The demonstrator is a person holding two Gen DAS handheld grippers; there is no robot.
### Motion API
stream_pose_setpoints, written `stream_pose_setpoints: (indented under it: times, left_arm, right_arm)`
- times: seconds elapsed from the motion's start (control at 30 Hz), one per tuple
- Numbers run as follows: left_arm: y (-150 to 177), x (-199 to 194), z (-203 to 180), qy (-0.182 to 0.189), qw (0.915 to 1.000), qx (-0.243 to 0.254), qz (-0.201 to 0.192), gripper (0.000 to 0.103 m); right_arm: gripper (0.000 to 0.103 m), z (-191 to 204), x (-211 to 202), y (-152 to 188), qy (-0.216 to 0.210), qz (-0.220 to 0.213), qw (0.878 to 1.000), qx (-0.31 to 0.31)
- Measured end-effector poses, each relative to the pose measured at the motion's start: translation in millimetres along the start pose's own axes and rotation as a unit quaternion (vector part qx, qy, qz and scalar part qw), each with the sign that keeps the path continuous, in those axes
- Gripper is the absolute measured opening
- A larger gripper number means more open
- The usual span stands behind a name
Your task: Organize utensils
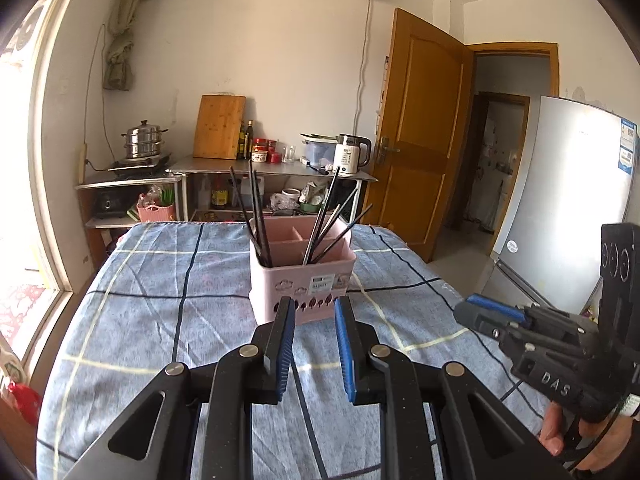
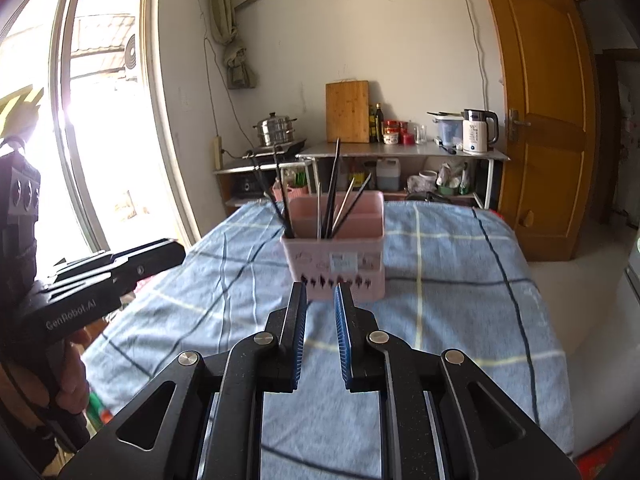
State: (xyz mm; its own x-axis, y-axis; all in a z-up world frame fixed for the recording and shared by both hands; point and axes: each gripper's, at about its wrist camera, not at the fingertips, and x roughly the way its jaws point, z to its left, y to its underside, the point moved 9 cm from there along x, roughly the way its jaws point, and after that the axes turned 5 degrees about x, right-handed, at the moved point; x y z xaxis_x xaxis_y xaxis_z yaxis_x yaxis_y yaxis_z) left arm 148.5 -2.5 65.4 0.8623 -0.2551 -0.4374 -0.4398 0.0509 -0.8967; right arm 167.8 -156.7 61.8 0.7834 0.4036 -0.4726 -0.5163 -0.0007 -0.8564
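Standing mid-table: pink utensil caddy (image 1: 303, 270) on blue checked cloth (image 1: 160, 320), dark chopsticks (image 1: 256, 216) upright in left and right compartments
Left gripper (image 1: 312, 312): hovering before caddy, jaws parted, gripping nothing
Right gripper (image 2: 320, 300): close before caddy, jaws slightly parted, empty
Backdrop: kettle (image 1: 352, 154), cutting board (image 1: 219, 126), steamer pot (image 1: 144, 140), wooden door (image 1: 420, 152)

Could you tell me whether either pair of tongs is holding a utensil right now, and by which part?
Nothing is held. The left tongs and right tongs are both open and empty, short of the pink holder where the chopsticks stand.
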Motion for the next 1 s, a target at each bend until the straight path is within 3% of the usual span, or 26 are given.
stream_pose_setpoints:
  times: [0.13, 0.23, 0.27, 0.53, 1.0]
  left_arm:
    - [17.8, -7.6, -1.5, -0.014, 0.9998, 0.0, -0.012, 0.02]
    - [31.2, -9.9, -3.2, -0.013, 0.9998, -0.006, -0.013, 0.02]
    - [36.6, -10.3, -4.8, -0.014, 0.9998, -0.005, -0.013, 0.02]
    - [62.2, -10.4, -10.2, -0.016, 0.9998, -0.007, -0.005, 0.02]
    - [73.5, -5.7, -4.9, -0.033, 0.9993, -0.015, -0.001, 0.02]
  right_arm:
    - [0.019, 0.3, -1.6, 22.1, 0.0, 0.008, 1.0, 0.005]
    - [0.034, 0.7, -4.0, 35.2, 0.001, 0.009, 1.0, 0.002]
    - [0.035, 0.8, -5.0, 38.9, 0.0, 0.009, 1.0, 0.004]
    - [0.035, 3.2, -12.8, 55.7, 0.012, -0.007, 1.0, -0.009]
    - [0.035, -1.4, -10.6, 65.6, 0.022, -0.01, 1.0, -0.003]
